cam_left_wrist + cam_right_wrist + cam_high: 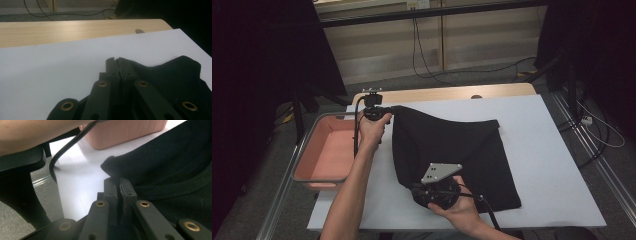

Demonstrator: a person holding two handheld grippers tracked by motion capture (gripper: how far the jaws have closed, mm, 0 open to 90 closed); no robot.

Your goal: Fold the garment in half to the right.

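Left forearm reaches up the frame's left, its black two-jaw left gripper (388, 113) clamped tight; the black right gripper (414, 189) (grey plate on top) sits lower centre, jaws pressed together.

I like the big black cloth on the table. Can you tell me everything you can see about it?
The black cloth is soft, plain, dark fabric, spread mostly flat on the white sheet that covers the table. Its left side is lifted off the sheet. The left gripper pinches the far left corner with shut fingers, and the right gripper pinches the near left corner, so that edge hangs in a curve between them. The right part lies smooth, with straight edges. A pink bin sits beside it, apart.
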